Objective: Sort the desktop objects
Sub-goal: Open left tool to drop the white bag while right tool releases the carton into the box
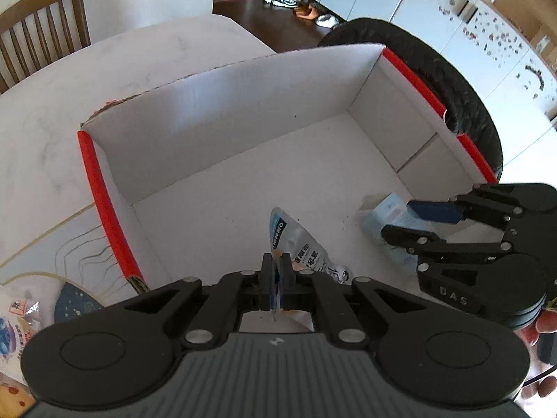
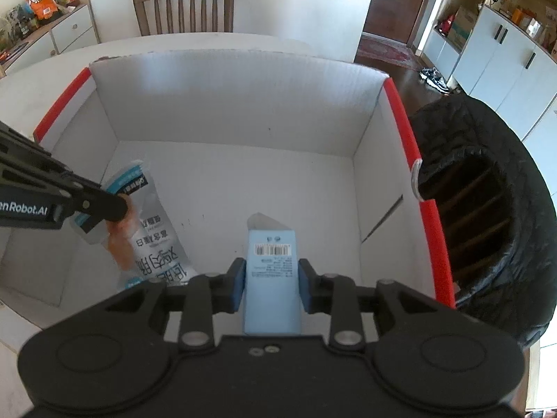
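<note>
A white cardboard box with red rims (image 1: 243, 111) (image 2: 226, 104) stands open on the table. My left gripper (image 1: 276, 264) is shut on the edge of a silver-white snack pouch (image 1: 299, 244) and holds it inside the box; the pouch also shows in the right wrist view (image 2: 153, 244). My right gripper (image 2: 271, 275) is shut on a light blue pack with a barcode (image 2: 271, 278), held low inside the box near its right wall. The pack also shows in the left wrist view (image 1: 386, 216), between the right gripper's fingers (image 1: 431, 209).
A black-lined waste bin (image 2: 487, 209) (image 1: 435, 69) stands right beside the box. Snack packets (image 1: 21, 324) lie on the marble table (image 1: 104, 69) at the left. A wooden chair (image 2: 184, 7) stands behind the table.
</note>
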